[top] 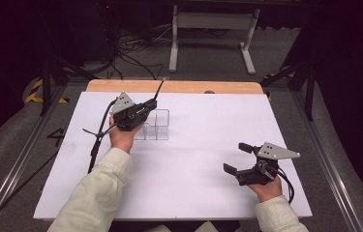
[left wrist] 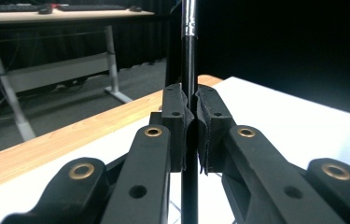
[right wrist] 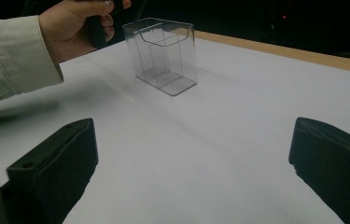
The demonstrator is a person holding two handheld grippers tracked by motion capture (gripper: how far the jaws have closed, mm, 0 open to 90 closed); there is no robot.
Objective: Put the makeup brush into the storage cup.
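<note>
One black pen (left wrist: 189, 84), clamped between the shut jaws of the left gripper (top: 146, 107), tip raised over the one clear holder (top: 156, 124) toward the far left of the white table (top: 208, 183). Likely aimed at a compartment; could strike the thin rim and tip the light holder, or slip in the pads. One right gripper (top: 239, 158), wide open, holding nothing, well apart.

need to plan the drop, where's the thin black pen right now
The thin black pen is clamped in the left gripper, far left of the white table in the high view, slanting up just above the clear plastic compartment holder.
</note>
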